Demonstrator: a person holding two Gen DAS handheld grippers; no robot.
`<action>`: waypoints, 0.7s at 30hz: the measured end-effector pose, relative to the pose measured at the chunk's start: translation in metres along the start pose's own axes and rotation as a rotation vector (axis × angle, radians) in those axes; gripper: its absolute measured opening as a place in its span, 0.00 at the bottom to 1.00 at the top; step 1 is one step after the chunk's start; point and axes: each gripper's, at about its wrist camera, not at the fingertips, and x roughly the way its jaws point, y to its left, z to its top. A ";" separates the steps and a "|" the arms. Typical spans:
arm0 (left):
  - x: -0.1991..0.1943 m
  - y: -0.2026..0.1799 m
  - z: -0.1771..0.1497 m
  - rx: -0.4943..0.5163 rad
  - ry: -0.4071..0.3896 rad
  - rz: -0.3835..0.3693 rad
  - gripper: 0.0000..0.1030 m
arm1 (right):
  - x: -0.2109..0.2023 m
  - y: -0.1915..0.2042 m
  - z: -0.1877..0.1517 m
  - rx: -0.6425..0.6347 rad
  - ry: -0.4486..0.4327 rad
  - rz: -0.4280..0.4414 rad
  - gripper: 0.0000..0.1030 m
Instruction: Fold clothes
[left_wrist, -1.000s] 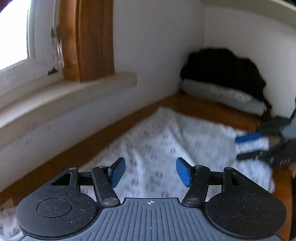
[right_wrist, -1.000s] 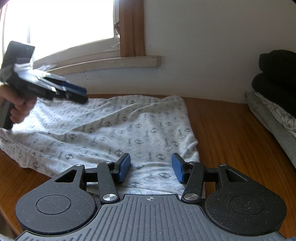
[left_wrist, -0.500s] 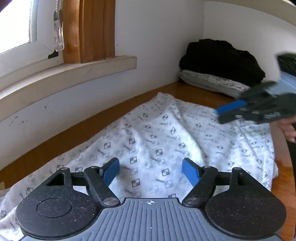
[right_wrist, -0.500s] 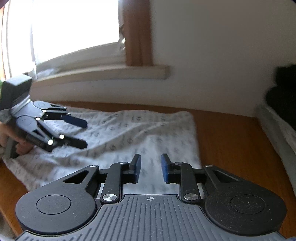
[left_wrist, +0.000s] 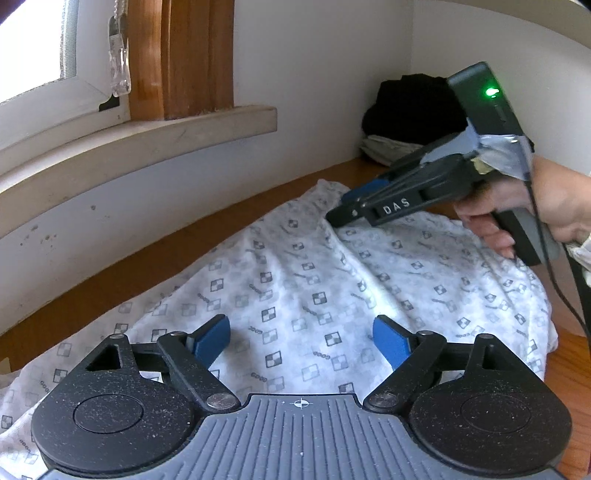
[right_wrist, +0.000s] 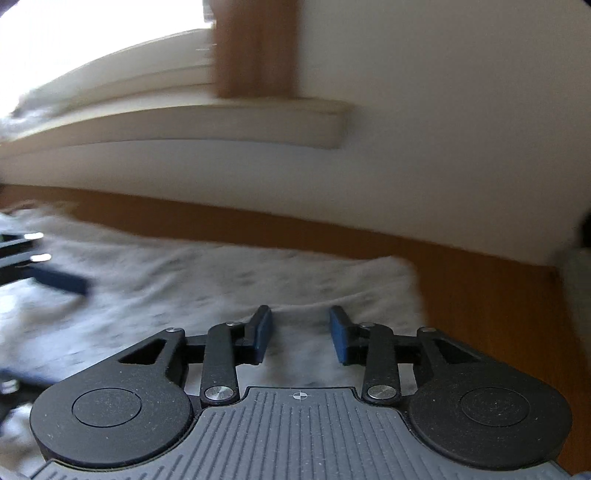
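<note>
Reading: "DAS" is showing on the right gripper (left_wrist: 341, 208).
Grippers: both are opening over the shirt (left_wrist: 295, 280), the left gripper (left_wrist: 301, 338) wider, neither holding anything.
Around: a clothes pile (left_wrist: 410, 118) is sitting in the surface (left_wrist: 147, 266) corner.

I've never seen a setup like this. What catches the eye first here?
A white patterned garment lies spread across the wooden table under the window sill. The right hand-held gripper, a green light glowing on its body, reaches over the cloth's far edge. A pile of dark clothes sits in the corner.

Left hand-held gripper (left_wrist: 301, 338) and right hand-held gripper (right_wrist: 301, 334) both opening, empty, angled downward.
</note>
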 end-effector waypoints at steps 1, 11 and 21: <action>0.000 0.000 0.000 -0.001 0.001 0.000 0.84 | 0.001 -0.004 0.000 0.006 -0.005 -0.020 0.34; 0.000 0.000 -0.001 -0.007 -0.002 0.004 0.84 | 0.029 -0.017 0.017 0.076 -0.009 0.029 0.33; -0.001 0.002 -0.002 -0.022 0.005 -0.001 0.84 | -0.037 -0.023 -0.005 0.090 -0.049 0.060 0.45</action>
